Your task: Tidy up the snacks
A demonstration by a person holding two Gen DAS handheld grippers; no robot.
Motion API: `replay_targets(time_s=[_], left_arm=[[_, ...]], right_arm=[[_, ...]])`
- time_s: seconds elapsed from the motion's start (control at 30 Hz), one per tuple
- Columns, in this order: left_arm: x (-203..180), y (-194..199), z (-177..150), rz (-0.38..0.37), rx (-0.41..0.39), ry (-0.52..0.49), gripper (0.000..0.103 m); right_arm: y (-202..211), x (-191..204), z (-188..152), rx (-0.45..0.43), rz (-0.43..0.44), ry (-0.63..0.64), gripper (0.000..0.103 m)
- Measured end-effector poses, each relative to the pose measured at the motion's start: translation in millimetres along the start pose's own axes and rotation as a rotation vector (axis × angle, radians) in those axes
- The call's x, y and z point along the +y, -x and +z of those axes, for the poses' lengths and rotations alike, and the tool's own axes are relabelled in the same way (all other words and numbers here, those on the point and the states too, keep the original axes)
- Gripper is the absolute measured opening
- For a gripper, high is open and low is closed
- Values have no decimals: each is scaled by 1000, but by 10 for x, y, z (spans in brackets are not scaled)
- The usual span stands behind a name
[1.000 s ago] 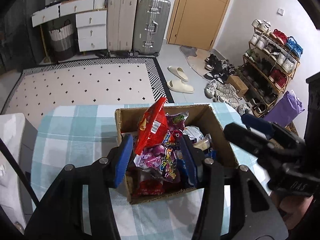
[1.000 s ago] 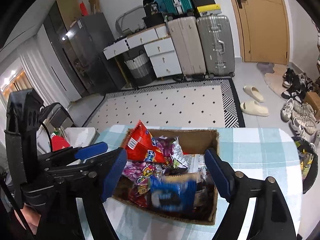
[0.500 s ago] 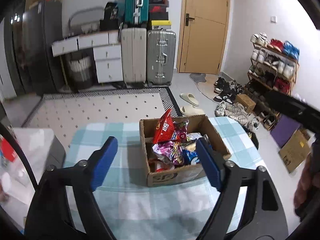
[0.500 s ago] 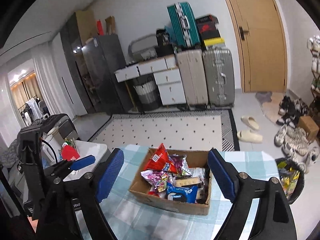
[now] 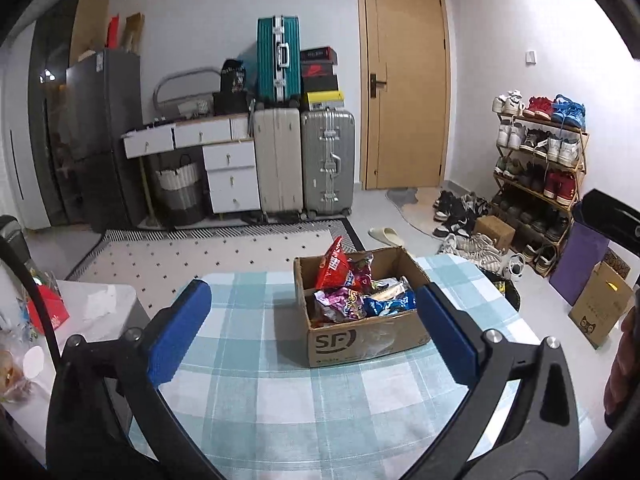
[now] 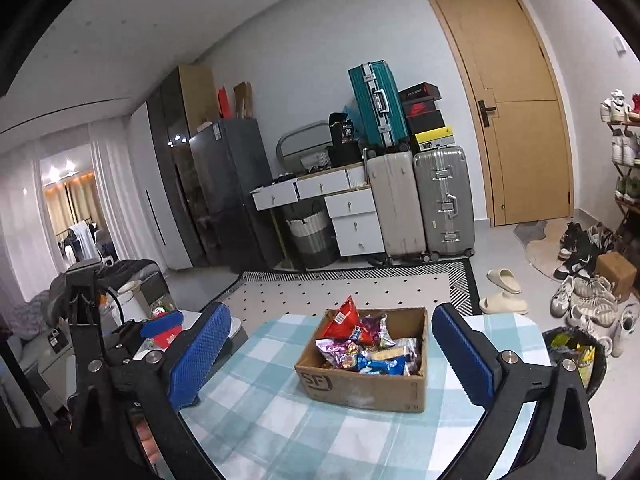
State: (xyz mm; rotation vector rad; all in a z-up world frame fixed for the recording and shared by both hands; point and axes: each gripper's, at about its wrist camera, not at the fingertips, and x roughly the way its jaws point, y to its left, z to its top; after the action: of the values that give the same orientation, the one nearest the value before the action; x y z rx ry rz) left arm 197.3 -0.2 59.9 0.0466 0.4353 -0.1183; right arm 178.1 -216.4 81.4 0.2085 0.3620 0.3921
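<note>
Snacks (image 5: 352,292) in shiny, crinkly bags fill my brown cardboard box (image 5: 360,336) on the checked tablecloth (image 5: 248,360), at 12 o'clock. My left gripper (image 5: 310,332) and right gripper (image 6: 328,356) have just been opening wide, both empty.

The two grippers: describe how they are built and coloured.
The left gripper and the right gripper look alike: each has a black forked frame and two fingers faced with blue pads of fine bumpy texture, with silver bolt heads at the joints. A thin black cable curves beside the left gripper. No sleeve is visible.
</note>
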Motion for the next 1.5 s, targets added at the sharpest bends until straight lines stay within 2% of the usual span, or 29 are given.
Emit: replay_targets(time_s=[0.13, 0.27, 0.43, 0.57, 0.7, 0.87, 1.03, 1.3, 1.5], left_arm=[[31, 195, -173, 47, -31, -25, 103], [40, 310, -436, 98, -85, -65, 103], [117, 343, -953, 89, -130, -33, 103], [177, 252, -1286, 96, -133, 4, 103], [182, 102, -1524, 123, -139, 4, 103], [229, -25, -1761, 90, -167, 47, 103], [213, -215, -1901, 63, -147, 73, 103], [286, -452, -2025, 80, -109, 97, 103], [196, -541, -2046, 79, -115, 46, 103]], right_arm=[[172, -46, -181, -27, -19, 20, 102], [289, -156, -514, -51, -7, 12, 102], [306, -270, -1035, -98, -56, 33, 102], [227, -277, -1443, -79, -111, 113, 102], [152, -278, -1756, -82, -142, 158, 102], [140, -318, -2021, -129, -179, 180, 102], [160, -353, -2107, -148, -207, 186, 102], [153, -366, -2070, -150, -243, 185, 102], [159, -333, -2050, -150, -242, 191, 102]])
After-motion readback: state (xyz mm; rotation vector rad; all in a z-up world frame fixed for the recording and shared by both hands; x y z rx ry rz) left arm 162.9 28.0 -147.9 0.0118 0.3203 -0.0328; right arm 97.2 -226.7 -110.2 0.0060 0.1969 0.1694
